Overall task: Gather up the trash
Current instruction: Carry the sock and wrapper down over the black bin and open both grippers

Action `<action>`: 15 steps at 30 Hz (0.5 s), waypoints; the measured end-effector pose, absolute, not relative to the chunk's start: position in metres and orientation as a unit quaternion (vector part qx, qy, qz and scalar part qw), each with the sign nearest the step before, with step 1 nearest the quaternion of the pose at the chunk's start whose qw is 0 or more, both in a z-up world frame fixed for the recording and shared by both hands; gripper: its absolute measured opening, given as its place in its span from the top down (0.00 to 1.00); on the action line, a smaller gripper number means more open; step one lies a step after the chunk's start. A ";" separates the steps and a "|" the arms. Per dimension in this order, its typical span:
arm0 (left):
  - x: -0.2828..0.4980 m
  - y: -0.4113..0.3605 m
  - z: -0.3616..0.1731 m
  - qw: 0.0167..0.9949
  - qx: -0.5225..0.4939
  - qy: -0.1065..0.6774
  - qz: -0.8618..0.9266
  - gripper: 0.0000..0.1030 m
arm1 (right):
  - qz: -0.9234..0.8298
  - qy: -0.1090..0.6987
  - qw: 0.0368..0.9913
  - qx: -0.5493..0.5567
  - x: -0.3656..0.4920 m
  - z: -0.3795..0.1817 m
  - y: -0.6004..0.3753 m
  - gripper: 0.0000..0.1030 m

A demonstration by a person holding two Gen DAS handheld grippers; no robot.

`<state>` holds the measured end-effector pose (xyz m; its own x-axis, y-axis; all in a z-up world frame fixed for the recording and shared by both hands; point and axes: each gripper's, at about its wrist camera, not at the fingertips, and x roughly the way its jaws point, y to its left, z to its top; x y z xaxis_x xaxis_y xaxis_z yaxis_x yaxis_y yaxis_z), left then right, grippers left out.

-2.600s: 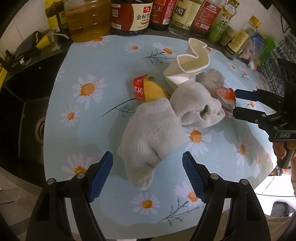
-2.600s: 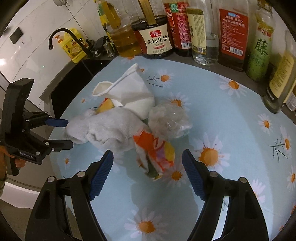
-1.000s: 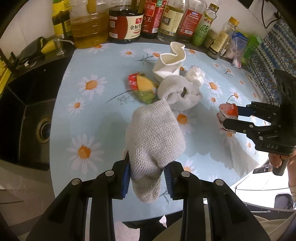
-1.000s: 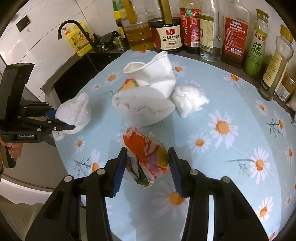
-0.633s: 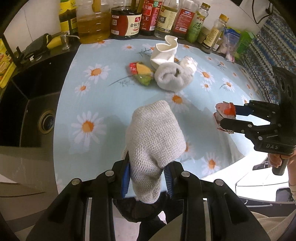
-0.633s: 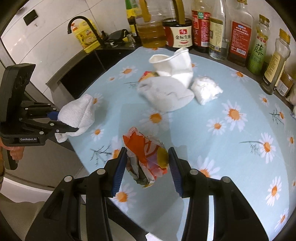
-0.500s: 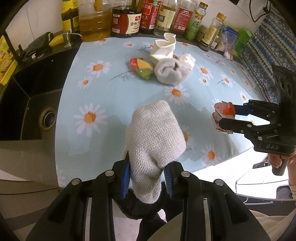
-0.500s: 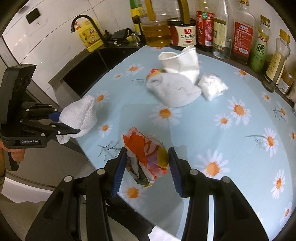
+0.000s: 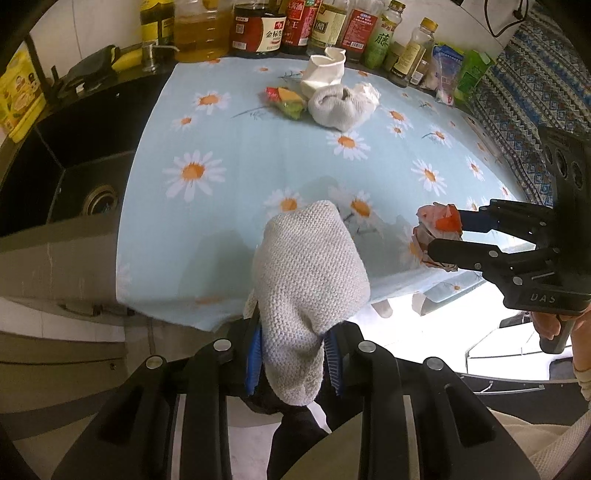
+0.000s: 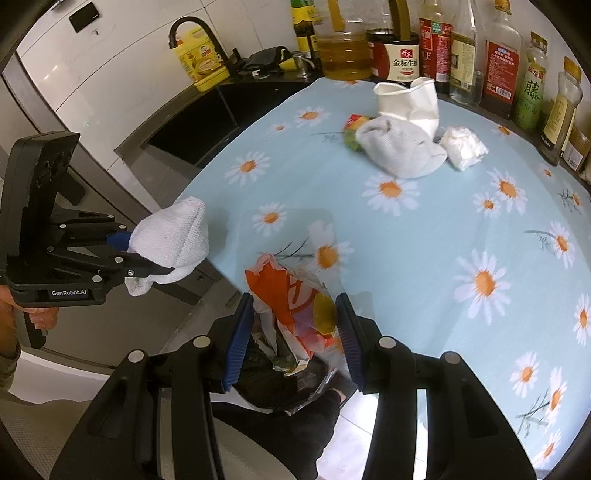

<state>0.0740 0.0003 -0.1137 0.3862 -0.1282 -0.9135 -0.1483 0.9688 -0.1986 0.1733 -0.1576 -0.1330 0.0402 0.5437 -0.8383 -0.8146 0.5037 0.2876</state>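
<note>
Sock (image 9: pixel 310 273) between left fingers (image 9: pixel 255 354), wrapper (image 10: pixel 295 306) between right

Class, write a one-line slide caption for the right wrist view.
Right gripper clamps a crumpled orange wrapper at the daisy tablecloth's edge; left gripper holds a white sock.

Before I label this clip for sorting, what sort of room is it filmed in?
Most likely a home kitchen: a black sink with a black faucet sits beside the daisy-print tablecloth, and sauce and oil bottles line the back.
</note>
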 end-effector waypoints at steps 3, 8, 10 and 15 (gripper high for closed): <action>0.064 0.000 -0.118 0.821 -0.130 0.556 0.007 0.74 | 0.482 0.503 0.705 -0.133 0.162 -0.135 -0.156 0.55; 0.045 0.000 -0.132 0.811 -0.143 0.567 0.007 0.74 | 0.488 0.514 0.693 -0.130 0.143 -0.144 -0.151 0.55; 0.038 0.000 -0.138 0.806 -0.148 0.574 0.007 0.74 | 0.490 0.520 0.687 -0.131 0.136 -0.149 -0.149 0.55; 0.025 0.000 -0.153 0.794 -0.156 0.588 0.006 0.74 | 0.492 0.534 0.675 -0.131 0.121 -0.161 -0.146 0.55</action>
